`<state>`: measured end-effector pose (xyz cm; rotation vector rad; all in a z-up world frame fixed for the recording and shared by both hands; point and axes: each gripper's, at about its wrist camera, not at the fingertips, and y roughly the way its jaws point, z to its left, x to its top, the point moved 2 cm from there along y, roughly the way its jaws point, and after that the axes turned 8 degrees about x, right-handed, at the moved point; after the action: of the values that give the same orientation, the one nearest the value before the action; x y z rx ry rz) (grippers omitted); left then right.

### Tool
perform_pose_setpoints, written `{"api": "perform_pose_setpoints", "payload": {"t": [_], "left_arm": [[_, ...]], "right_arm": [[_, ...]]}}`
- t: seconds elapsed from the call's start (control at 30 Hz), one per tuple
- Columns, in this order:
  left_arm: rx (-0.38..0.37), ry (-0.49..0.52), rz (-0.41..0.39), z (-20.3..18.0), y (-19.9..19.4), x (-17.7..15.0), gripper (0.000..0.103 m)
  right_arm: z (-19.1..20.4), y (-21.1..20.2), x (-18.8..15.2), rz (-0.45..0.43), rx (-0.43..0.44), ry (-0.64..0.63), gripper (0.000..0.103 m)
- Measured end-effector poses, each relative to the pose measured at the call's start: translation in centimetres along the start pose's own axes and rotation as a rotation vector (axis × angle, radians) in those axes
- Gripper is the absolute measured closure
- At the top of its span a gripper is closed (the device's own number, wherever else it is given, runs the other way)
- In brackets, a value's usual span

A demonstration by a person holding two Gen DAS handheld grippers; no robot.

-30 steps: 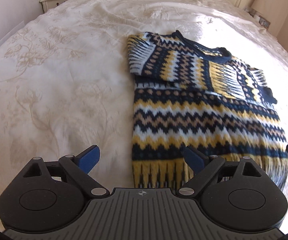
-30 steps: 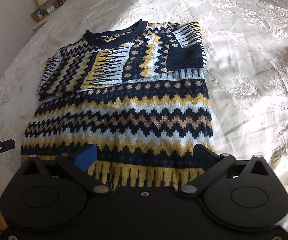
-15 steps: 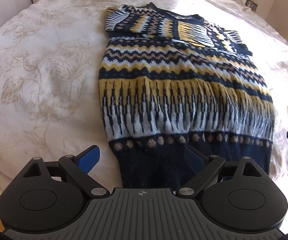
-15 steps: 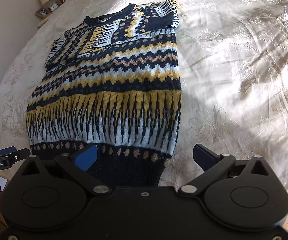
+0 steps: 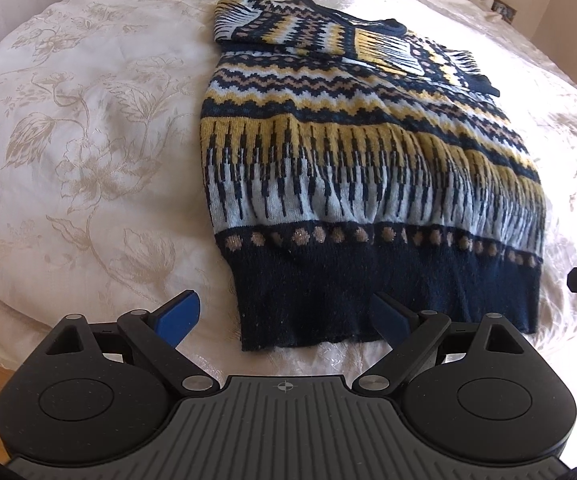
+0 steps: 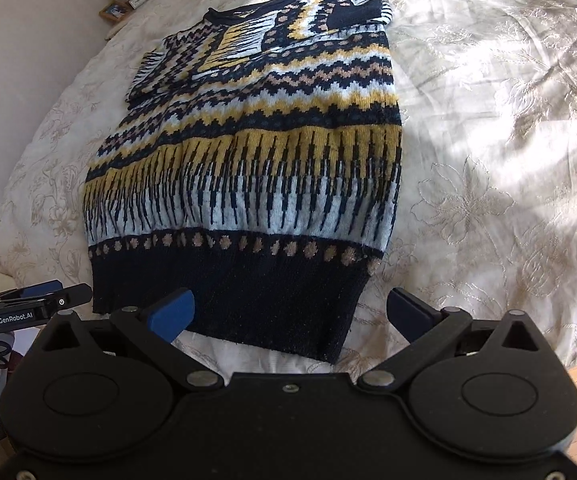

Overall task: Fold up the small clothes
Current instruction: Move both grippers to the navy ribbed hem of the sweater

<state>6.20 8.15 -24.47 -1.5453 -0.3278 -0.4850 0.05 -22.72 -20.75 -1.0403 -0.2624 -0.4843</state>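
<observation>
Knitted navy, yellow and white sweater (image 5: 368, 168) lies flat on cream floral bedspread (image 5: 88, 140), sleeves folded across chest, navy hem nearest both cameras, close to the bed's near edge. Left gripper (image 5: 286, 316) jaws wide apart, holding nothing, over hem's left corner. Right gripper (image 6: 288, 312) likewise spread and empty, over hem's right corner. Bare bedspread wide on both sides.

— Where does the sweater (image 5: 352, 168) lie?
— Flat on the bed (image 5: 88, 128), hem nearest, neckline farthest, both sleeves folded across its chest.
— And the grippers?
— The left gripper (image 5: 286, 318) hovers before the hem's left corner, the right gripper (image 6: 290, 314) before its right corner.
</observation>
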Motion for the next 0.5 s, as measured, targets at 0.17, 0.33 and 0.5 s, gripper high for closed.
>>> {"api": "perform_pose_setpoints", "payload": {"t": [0.17,0.33,0.5], "left_arm": [[-0.008,-0.011,0.017,0.3,0.8,-0.1,0.011],[-0.015,-0.009,0.043,0.4,2.1,0.0,0.011],[-0.024,-0.017,0.062,0.5,3.1,0.3,0.011]], "right_arm": [[-0.6,1.1,-0.2,0.013,0.011,0.042,0.001],[-0.9,2.3,-0.1,0.032,0.014,0.066,0.001],[-1.3,3.4,0.2,0.055,0.015,0.076,0.001]]}}
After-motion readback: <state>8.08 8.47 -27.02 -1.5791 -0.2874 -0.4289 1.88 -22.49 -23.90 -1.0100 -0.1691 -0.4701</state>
